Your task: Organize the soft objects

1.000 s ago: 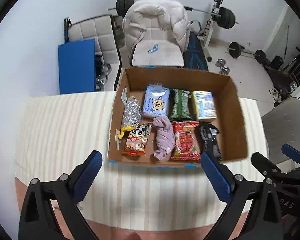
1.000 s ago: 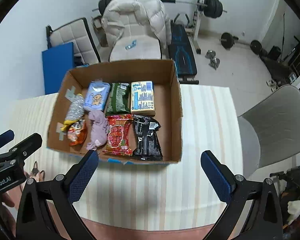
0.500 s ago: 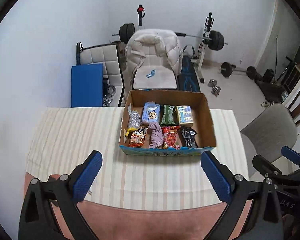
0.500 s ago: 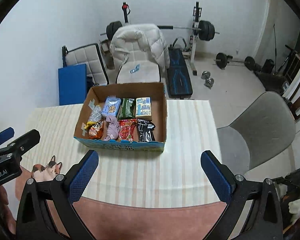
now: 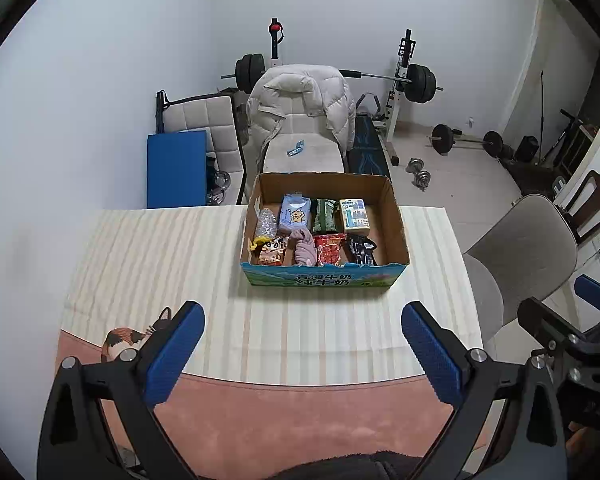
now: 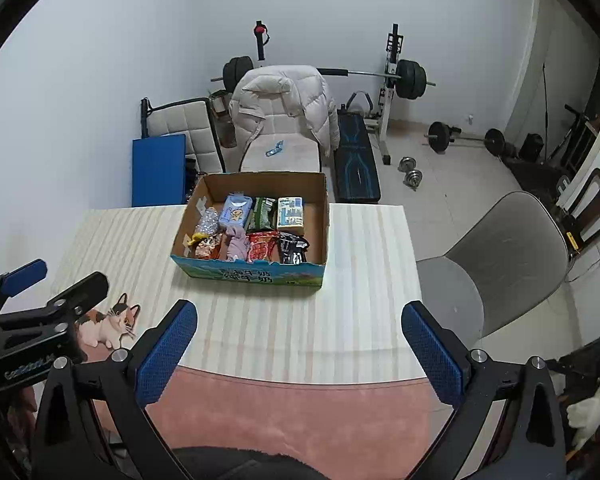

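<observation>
Matt cardboard box (image 5: 396, 216), glossy packets (image 5: 329, 249)

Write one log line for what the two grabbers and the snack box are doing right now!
left gripper: open, empty | right gripper: open, empty | cardboard box: on striped table, packed | pink cloth: front row

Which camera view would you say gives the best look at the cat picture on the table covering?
The right wrist view: the cat picture shows nearly whole, face and body, beside the left gripper. In the left wrist view, the left gripper's fingers hide most of the cat picture.
</observation>
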`<state>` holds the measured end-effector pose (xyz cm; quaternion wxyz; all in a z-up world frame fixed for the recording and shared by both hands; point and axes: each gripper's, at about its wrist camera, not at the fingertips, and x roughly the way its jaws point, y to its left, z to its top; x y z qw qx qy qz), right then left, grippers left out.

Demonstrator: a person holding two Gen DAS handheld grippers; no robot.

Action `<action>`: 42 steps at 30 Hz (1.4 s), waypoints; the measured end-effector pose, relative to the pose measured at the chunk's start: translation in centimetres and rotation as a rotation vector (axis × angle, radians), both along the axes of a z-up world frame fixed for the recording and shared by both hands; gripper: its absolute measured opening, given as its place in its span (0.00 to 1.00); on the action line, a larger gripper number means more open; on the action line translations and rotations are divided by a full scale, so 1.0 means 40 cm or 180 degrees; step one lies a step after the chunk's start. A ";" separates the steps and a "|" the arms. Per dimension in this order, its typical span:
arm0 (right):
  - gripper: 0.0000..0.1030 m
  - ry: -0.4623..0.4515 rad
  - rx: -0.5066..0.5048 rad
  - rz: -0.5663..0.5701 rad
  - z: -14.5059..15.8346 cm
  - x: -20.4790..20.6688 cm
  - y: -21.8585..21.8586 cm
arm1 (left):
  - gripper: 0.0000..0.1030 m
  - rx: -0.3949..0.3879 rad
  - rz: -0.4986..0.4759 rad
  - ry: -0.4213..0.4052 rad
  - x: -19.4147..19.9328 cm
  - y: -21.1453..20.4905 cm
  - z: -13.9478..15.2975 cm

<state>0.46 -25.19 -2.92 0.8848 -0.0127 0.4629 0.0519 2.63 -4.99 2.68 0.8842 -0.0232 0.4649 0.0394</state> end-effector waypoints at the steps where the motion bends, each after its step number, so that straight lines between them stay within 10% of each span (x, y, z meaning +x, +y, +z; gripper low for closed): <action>1: 1.00 -0.0015 -0.0017 0.0006 0.004 -0.004 0.001 | 0.98 -0.0003 -0.0004 -0.0005 -0.001 0.000 0.000; 42: 1.00 -0.0363 -0.0226 -0.0152 0.068 0.037 -0.006 | 1.00 0.0098 0.0232 -0.0346 -0.005 0.034 0.044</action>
